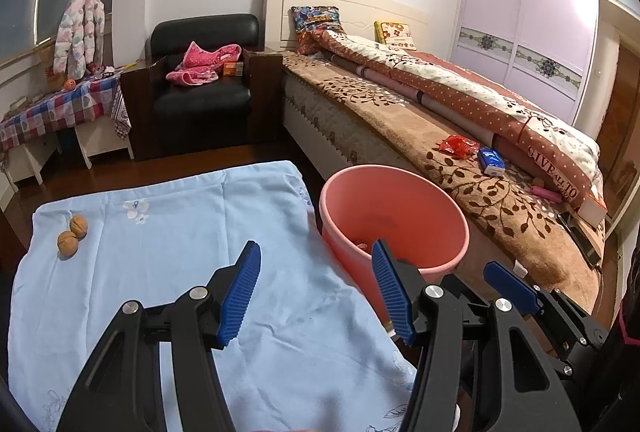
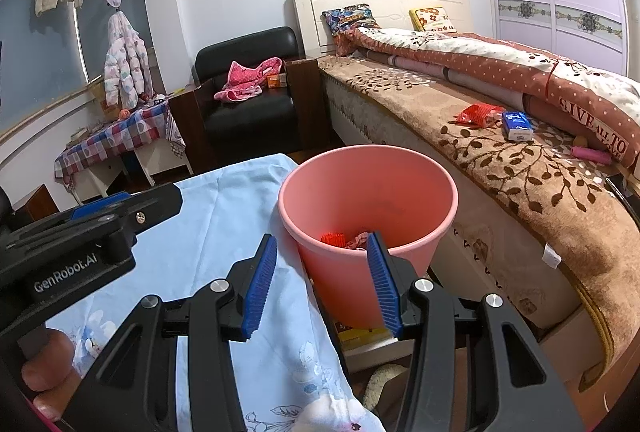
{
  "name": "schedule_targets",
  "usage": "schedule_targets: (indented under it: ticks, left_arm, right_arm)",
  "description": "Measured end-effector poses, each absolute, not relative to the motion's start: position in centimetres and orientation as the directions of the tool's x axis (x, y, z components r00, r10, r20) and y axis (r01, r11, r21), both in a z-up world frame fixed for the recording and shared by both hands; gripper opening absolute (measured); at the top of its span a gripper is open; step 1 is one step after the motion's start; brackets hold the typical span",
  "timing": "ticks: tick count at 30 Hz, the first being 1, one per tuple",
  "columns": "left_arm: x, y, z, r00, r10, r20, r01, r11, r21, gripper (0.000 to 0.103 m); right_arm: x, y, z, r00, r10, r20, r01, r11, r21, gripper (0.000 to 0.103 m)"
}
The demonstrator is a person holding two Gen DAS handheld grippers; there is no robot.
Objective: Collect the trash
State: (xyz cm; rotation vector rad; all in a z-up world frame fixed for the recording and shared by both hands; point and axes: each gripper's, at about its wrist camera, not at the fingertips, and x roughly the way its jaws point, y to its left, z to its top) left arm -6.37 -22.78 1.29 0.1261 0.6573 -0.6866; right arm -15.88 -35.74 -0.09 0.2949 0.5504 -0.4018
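My left gripper [image 1: 316, 244] hangs open and empty over the right edge of a light blue cloth [image 1: 160, 252], beside a pink bucket [image 1: 384, 199]. Two walnuts [image 1: 72, 234] lie on the cloth at the far left. My right gripper [image 2: 322, 236] is open with nothing between its pads, just in front of the pink bucket [image 2: 360, 183]. Inside the bucket lie a red wrapper [image 2: 334, 239] and a crumpled pink scrap [image 2: 358, 240]. On the bed's brown blanket sit a red wrapper [image 2: 478, 115], a blue tissue pack [image 2: 516, 125] and a pink tube [image 2: 590, 153].
The bed [image 1: 400, 103] runs along the right, close behind the bucket. A black armchair [image 1: 204, 87] with pink clothing stands at the back. A checked-cloth table [image 1: 60, 107] is at the left. A hand [image 2: 44, 372] grips the left tool.
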Motion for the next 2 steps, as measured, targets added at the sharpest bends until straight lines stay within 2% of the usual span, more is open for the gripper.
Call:
schedule_targets:
  ticks: [2]
  left_arm:
    - [-6.12,-22.68,1.20,0.583,-0.544,-0.604,0.618,0.779,-0.105,0.057]
  right_arm:
    - [-15.70,-35.65,-0.17,0.777,-0.287,-0.560,0.442,0.882,0.161,0.048]
